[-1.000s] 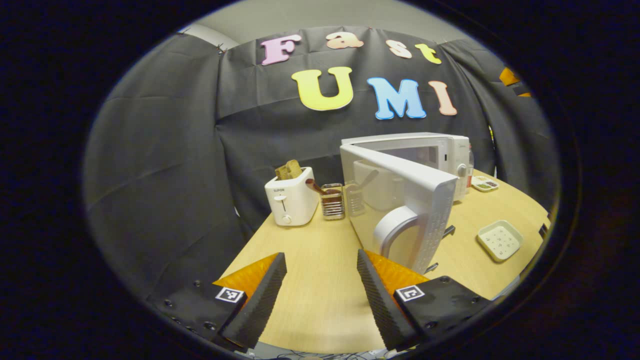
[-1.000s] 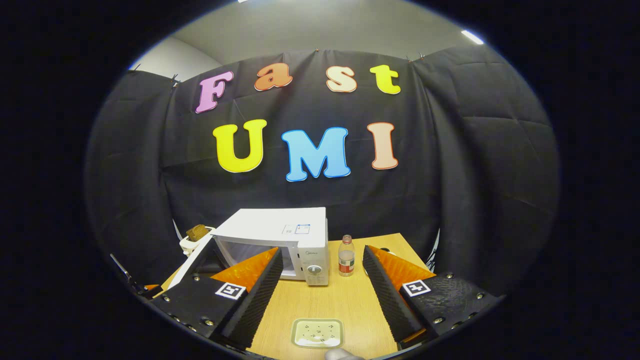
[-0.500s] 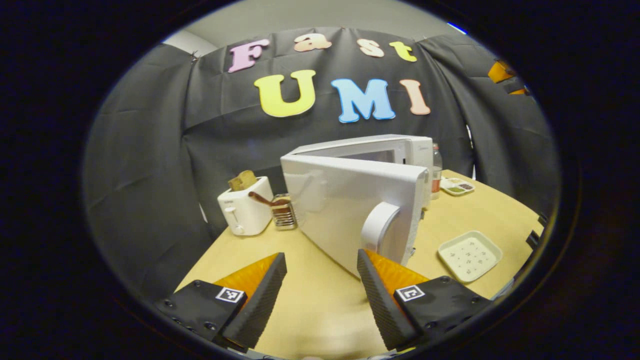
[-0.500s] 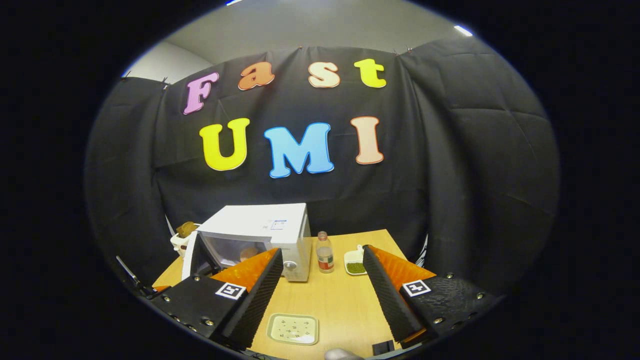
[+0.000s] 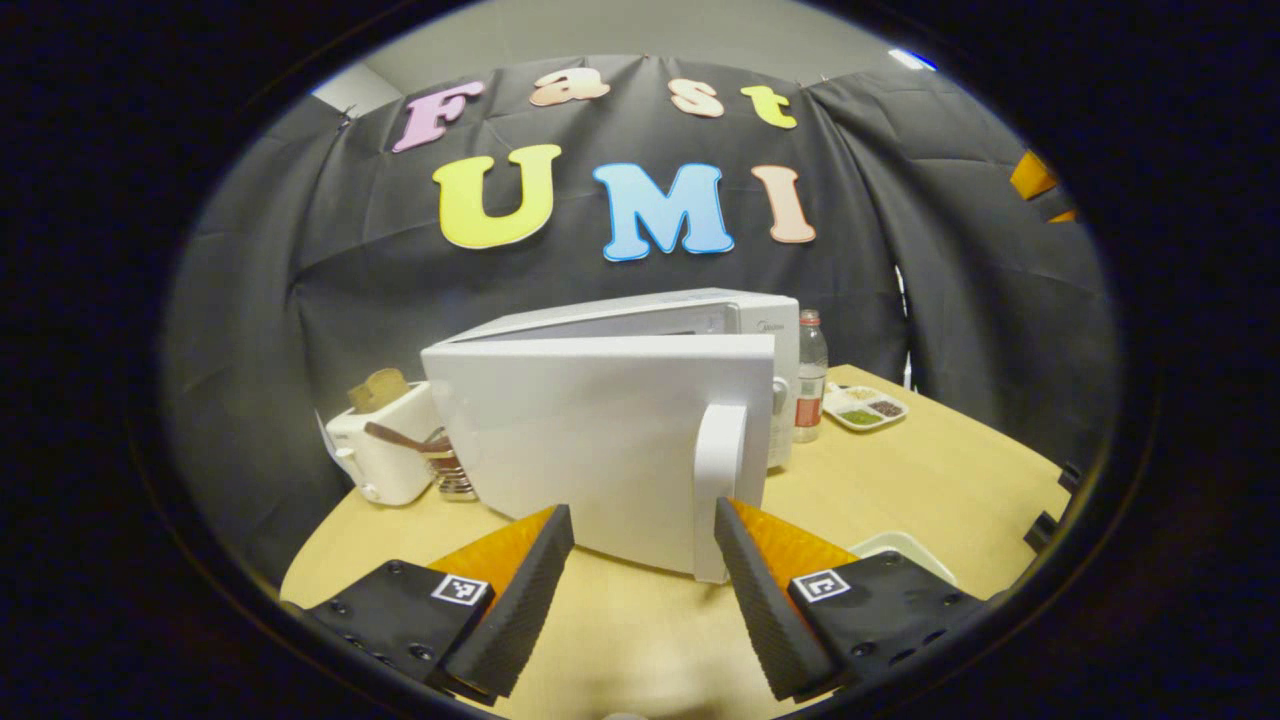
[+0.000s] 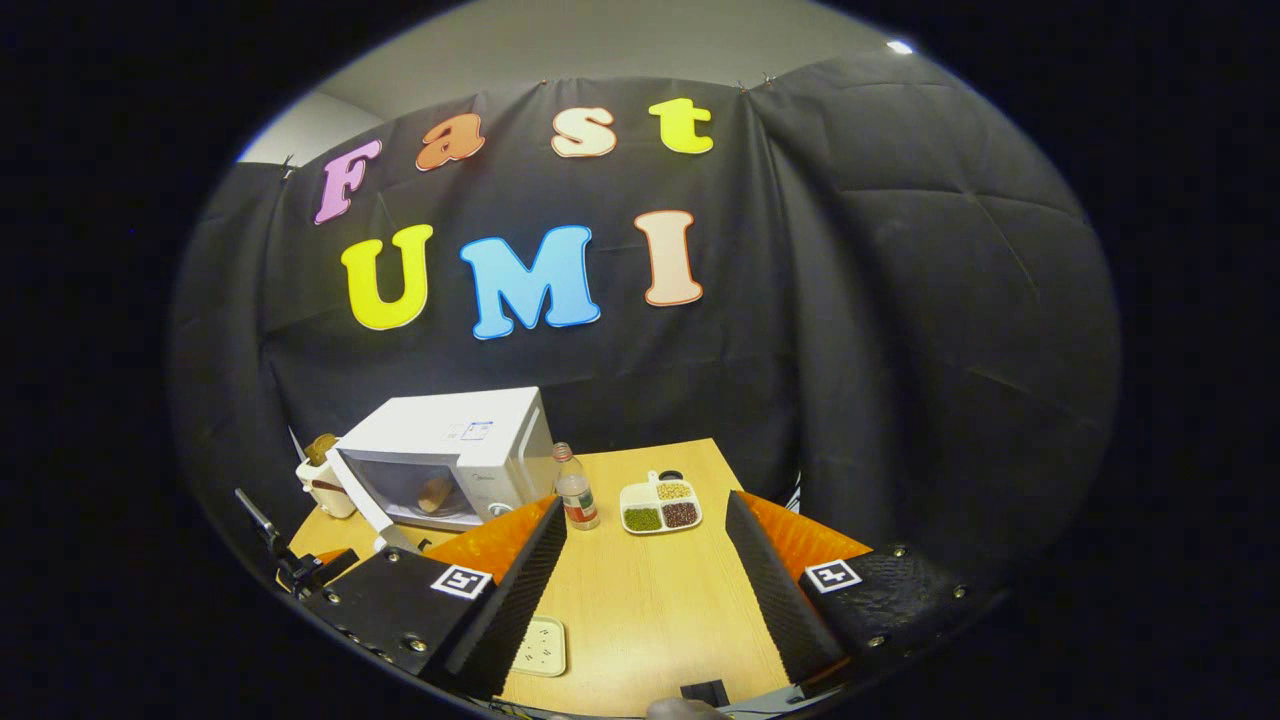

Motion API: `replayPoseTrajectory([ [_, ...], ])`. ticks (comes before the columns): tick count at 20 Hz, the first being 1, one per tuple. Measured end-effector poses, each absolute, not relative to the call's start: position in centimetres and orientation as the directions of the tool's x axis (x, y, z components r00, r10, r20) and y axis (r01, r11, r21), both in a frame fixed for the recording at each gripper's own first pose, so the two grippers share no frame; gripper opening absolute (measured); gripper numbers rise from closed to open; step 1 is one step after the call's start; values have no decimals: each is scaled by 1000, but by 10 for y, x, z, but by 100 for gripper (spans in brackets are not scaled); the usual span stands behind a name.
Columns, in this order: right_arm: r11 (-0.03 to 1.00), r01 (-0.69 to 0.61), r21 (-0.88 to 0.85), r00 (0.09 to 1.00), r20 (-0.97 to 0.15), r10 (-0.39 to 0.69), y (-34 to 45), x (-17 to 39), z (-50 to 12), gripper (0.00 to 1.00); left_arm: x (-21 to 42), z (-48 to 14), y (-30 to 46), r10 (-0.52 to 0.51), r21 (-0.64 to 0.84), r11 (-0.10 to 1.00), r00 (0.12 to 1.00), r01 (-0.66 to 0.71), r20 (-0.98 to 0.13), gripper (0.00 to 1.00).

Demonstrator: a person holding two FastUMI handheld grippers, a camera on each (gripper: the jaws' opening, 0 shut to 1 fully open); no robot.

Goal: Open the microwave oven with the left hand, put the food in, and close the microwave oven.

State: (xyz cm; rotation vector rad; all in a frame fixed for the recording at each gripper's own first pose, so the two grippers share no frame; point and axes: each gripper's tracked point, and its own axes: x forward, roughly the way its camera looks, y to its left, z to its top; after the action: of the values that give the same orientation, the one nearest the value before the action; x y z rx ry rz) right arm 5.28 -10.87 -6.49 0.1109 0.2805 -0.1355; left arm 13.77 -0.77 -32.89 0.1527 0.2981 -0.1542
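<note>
On the bench, left to right:
toaster [image 5: 375, 455]: white, boxy with rounded corners, brown slice sticking out the top; right side hidden behind the door.
utensil holder [image 5: 452, 478]: ribbed metal cup with a brown handle leaning left; mostly cut off by the door.
microwave oven [image 5: 700, 312]: white smooth box, top and right control strip visible in the left gripper view; in the right gripper view [image 6: 450, 455] it sits at the back left of the bench.
door [image 5: 590, 440]: flat white panel, ajar, swung out toward the left gripper camera, blocks the cavity in that view.
handle [image 5: 718, 490]: white curved bar on the door's right edge, lower end just beside the left hand-held gripper's right finger; contact cannot be told.
food [image 6: 434, 492]: small brownish lump inside the cavity, seen past the open door; too small to identify.
bottle [image 5: 808, 375]: clear plastic, red label, upright just right of the oven.
divided tray [image 6: 658, 506]: pale, compartments with green, tan and dark grains.
square dish [image 5: 905, 548]: pale, rounded corners, partly hidden behind the gripper finger; in the right gripper view also half covered.
left hand-held gripper [image 5: 640, 575]: released, ribbed black pads on orange wedges spread apart, nothing between them.
right hand-held gripper [image 6: 645, 585]: released, same build, bare wood-grain bench [image 6: 650, 600] between its fingers.
</note>
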Motion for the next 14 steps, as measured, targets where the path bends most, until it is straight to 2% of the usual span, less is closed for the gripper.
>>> replayPoseTrajectory([
  [9,968,243,65,932,-291,-214,-139,48,-68,98,222,-334,-53,-176,142,965,943,222,-282,95],
  [14,962,266,65,925,-298,-236,-147,46,-70,98,256,-334,-64,-159,153,967,951,204,-264,94],
])
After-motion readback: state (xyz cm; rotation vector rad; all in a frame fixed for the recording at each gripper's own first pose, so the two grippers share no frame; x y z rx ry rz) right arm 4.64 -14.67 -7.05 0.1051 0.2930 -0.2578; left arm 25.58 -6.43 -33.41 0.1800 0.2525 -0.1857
